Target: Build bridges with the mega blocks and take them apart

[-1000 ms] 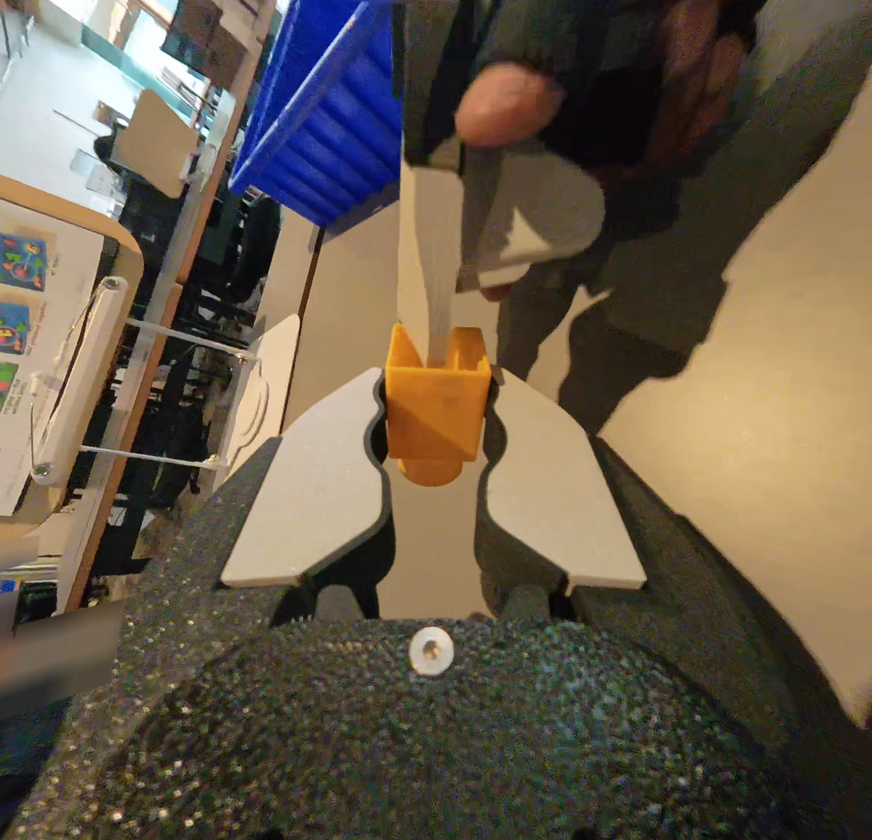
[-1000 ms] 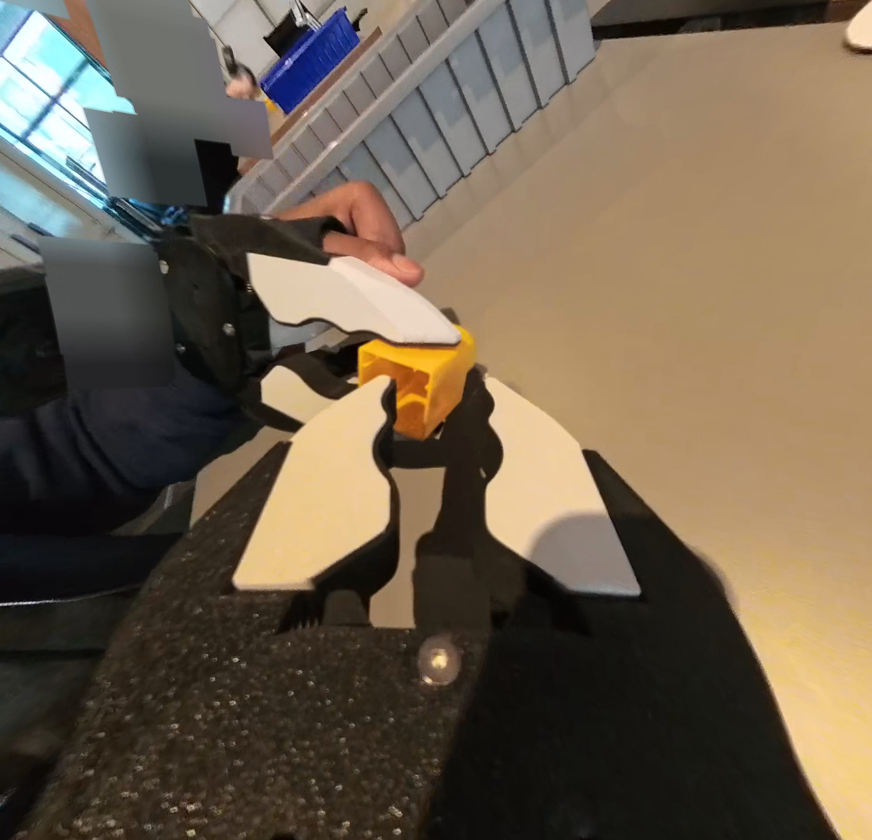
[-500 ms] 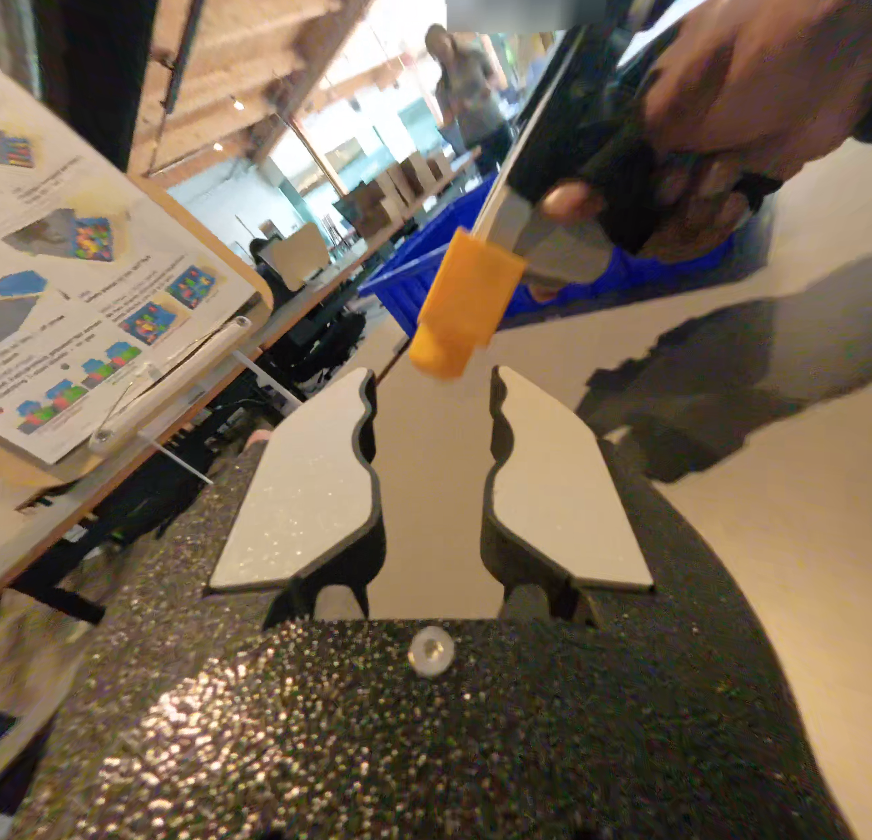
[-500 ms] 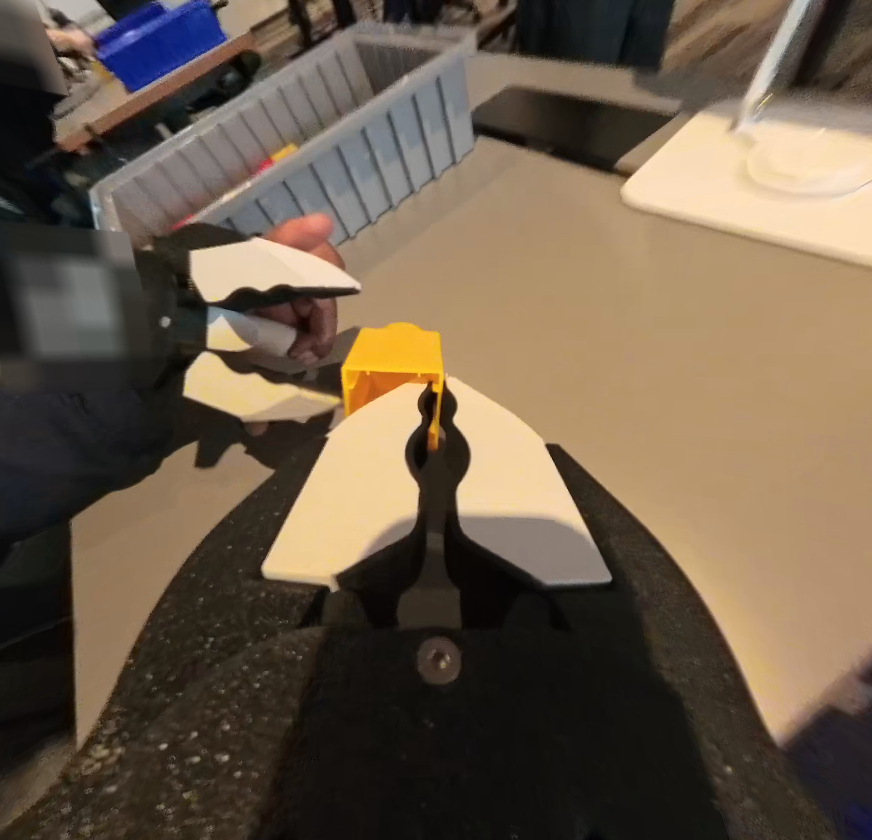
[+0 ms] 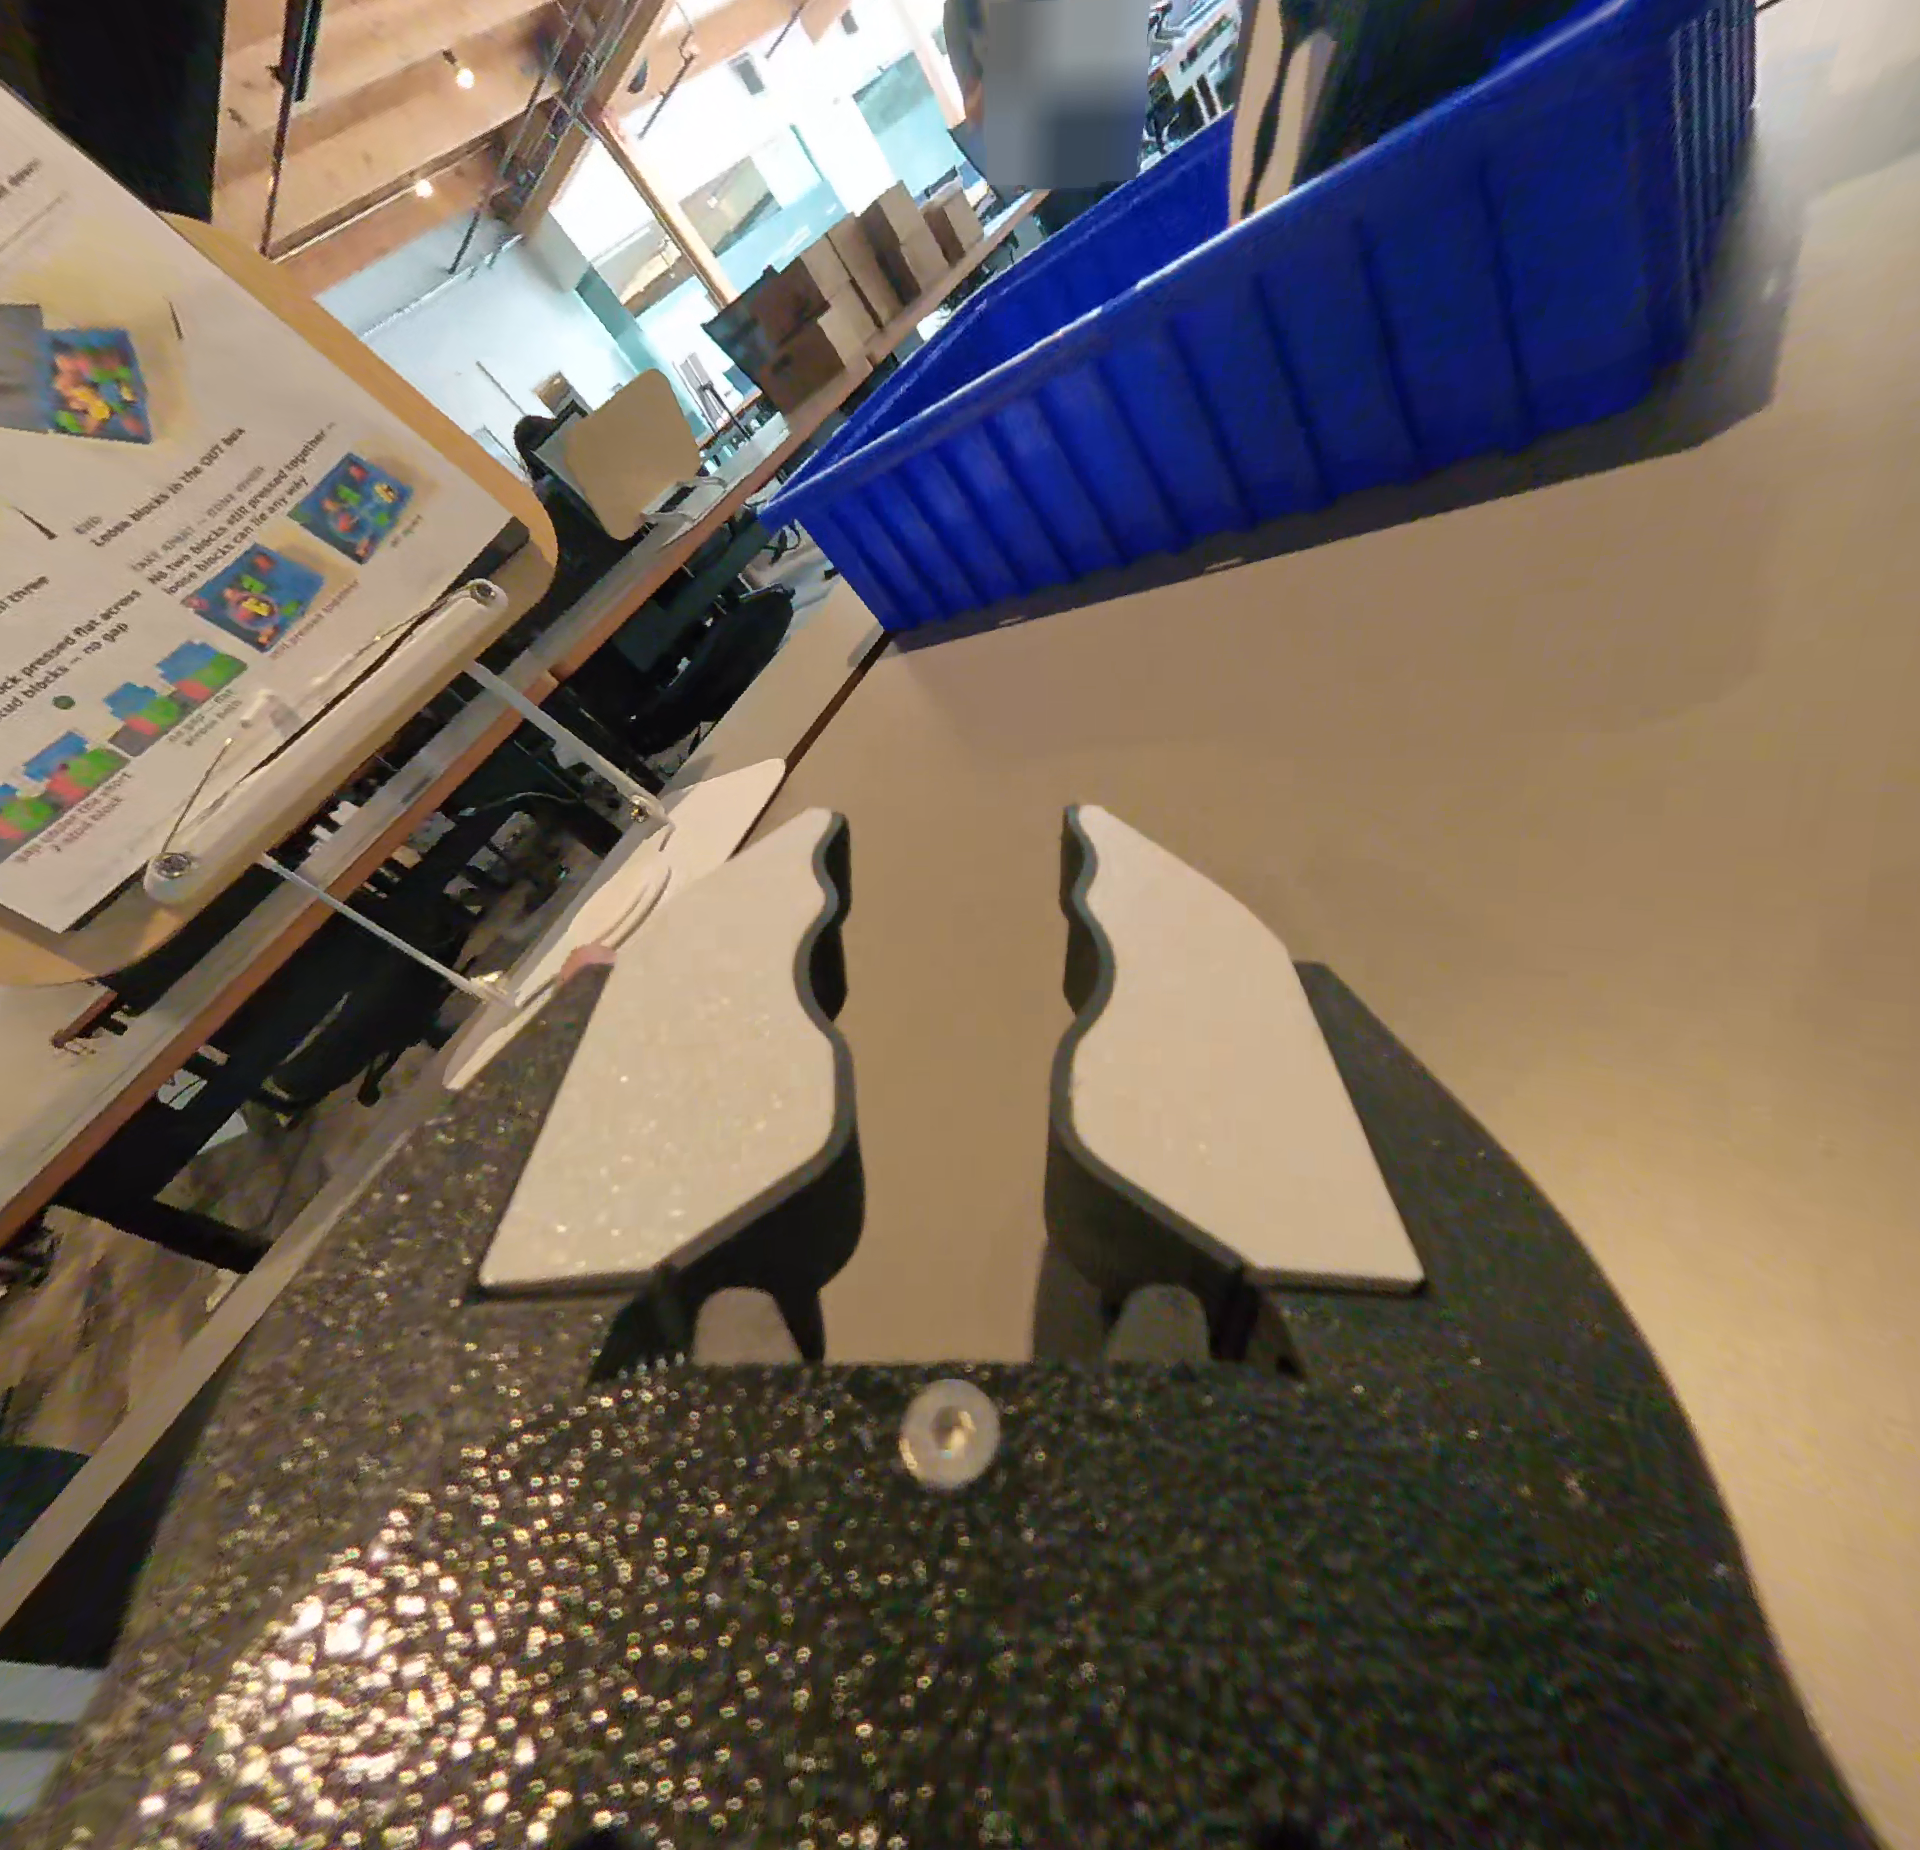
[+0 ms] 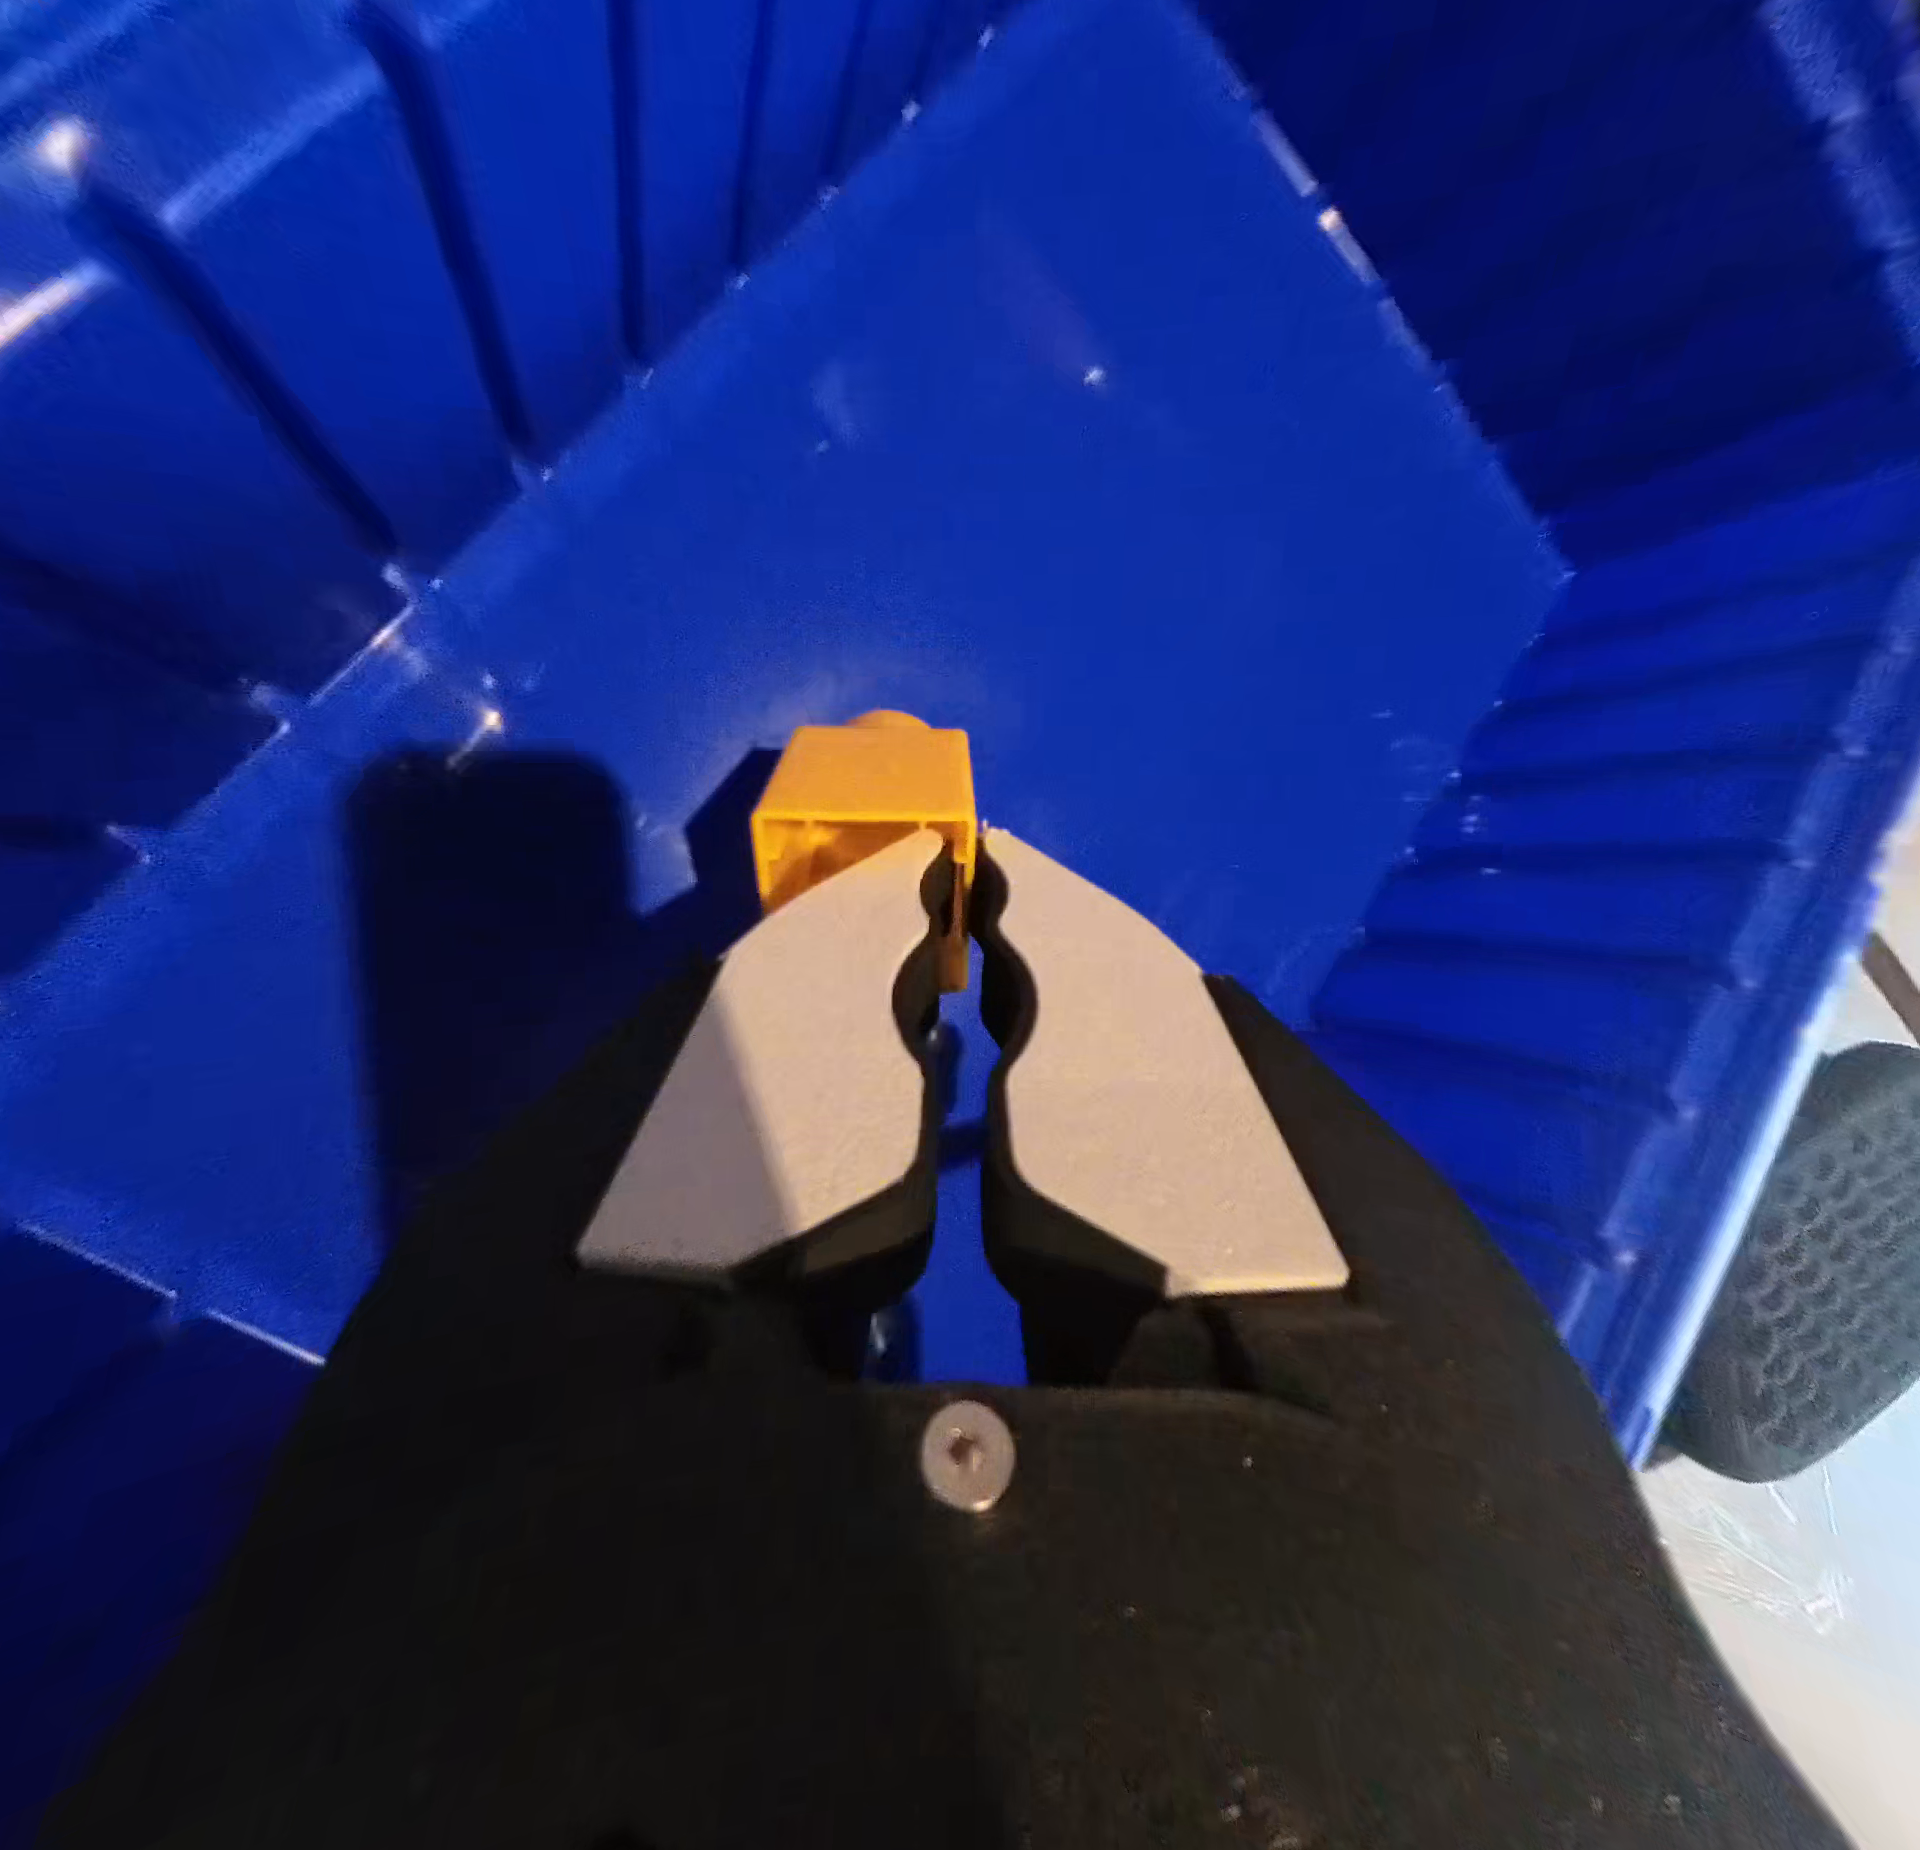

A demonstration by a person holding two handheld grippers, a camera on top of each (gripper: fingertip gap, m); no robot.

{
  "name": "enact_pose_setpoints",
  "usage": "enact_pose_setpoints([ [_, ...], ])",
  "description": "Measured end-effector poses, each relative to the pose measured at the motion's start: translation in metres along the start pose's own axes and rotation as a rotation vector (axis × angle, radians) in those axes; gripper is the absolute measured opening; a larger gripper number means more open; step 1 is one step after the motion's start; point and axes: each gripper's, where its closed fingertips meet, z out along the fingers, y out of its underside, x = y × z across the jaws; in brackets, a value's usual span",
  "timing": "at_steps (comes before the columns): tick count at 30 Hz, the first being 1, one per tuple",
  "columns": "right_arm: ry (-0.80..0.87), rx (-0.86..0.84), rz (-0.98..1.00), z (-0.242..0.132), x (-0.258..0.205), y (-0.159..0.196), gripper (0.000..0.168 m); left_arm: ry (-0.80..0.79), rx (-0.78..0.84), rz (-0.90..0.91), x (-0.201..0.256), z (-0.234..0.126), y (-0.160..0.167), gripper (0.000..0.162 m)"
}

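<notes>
My right gripper (image 6: 961,842) is shut on one wall of a small yellow block (image 6: 873,782), held open side toward the camera inside a blue bin (image 6: 1039,398), above its bare floor. My left gripper (image 5: 951,829) is open and empty, low over the beige table (image 5: 1455,865). The same blue bin (image 5: 1299,366) stands beyond it at the back right of the left wrist view. A pale finger of the right gripper (image 5: 1262,107) shows above the bin's rim there.
An instruction board with block pictures (image 5: 156,574) stands at the left on a white stand (image 5: 644,886). The table's left edge runs beside the left gripper. A dark mesh object (image 6: 1818,1260) sits outside the bin at right. Desks and boxes lie in the background. My right fingertips sit around 35 cm from my left ones. My right tips are roughly 35 cm from the dark mesh object (image 6: 1818,1260).
The left gripper let go of the yellow block and opened. The right gripper took the block by its wall and carried it away into the blue bin.
</notes>
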Motion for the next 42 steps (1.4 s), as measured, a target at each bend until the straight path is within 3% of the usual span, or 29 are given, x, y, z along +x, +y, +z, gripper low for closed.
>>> enact_pose_setpoints([
  [2,-0.02,-0.043,-0.031,0.004,-0.006,0.005,0.007,-0.011,-0.005,-0.011,-0.004,-0.003,0.001,0.038],
  [4,-0.03,-0.073,-0.05,0.003,-0.008,0.008,0.025,-0.02,-0.013,-0.02,-0.008,-0.008,0.0,0.038],
  [6,-0.053,-0.102,-0.043,-0.001,-0.008,0.012,0.053,-0.022,-0.044,-0.032,-0.013,-0.016,-0.001,0.041],
  [8,-0.07,-0.102,-0.039,-0.011,-0.006,0.012,0.067,-0.033,-0.086,-0.059,-0.021,-0.031,-0.005,0.043],
  [11,-0.085,-0.039,-0.014,-0.037,-0.004,-0.001,0.067,-0.041,-0.162,-0.146,-0.037,-0.068,-0.019,0.045],
  [14,-0.129,0.098,-0.017,-0.072,-0.022,-0.037,0.067,-0.013,-0.299,-0.3,-0.057,-0.119,-0.034,0.047],
  [18,-0.302,0.23,-0.151,-0.109,-0.112,-0.091,0.067,-0.135,-0.474,-0.309,-0.126,-0.2,-0.04,0.047],
  [22,-0.48,0.276,-0.331,-0.119,-0.229,-0.12,0.068,-0.128,-0.827,-0.277,-0.181,-0.269,0.024,0.047],
  [26,-0.664,0.277,-0.408,-0.093,-0.323,-0.12,0.067,0.186,-1.108,-0.322,-0.163,-0.296,0.118,0.051],
  [28,-0.736,0.256,-0.405,-0.076,-0.354,-0.11,0.066,0.269,-1.169,-0.143,-0.164,-0.301,0.157,0.053],
  [30,-0.784,0.24,-0.392,-0.062,-0.371,-0.1,0.064,0.333,-1.182,0.069,-0.172,-0.302,0.185,0.055],
  [33,-0.81,0.285,-0.329,-0.055,-0.377,-0.099,0.055,0.416,-1.102,0.204,-0.171,-0.292,0.204,0.049],
  [37,-0.823,0.292,-0.26,-0.054,-0.371,-0.1,0.052,0.407,-1.091,0.415,-0.174,-0.285,0.229,0.056],
  [41,-0.819,0.294,-0.264,-0.053,-0.371,-0.1,0.051,0.299,-1.061,0.565,-0.185,-0.278,0.236,0.042],
  [42,-0.819,0.295,-0.264,-0.053,-0.371,-0.1,0.051,0.249,-1.043,0.601,-0.189,-0.275,0.234,0.027],
])
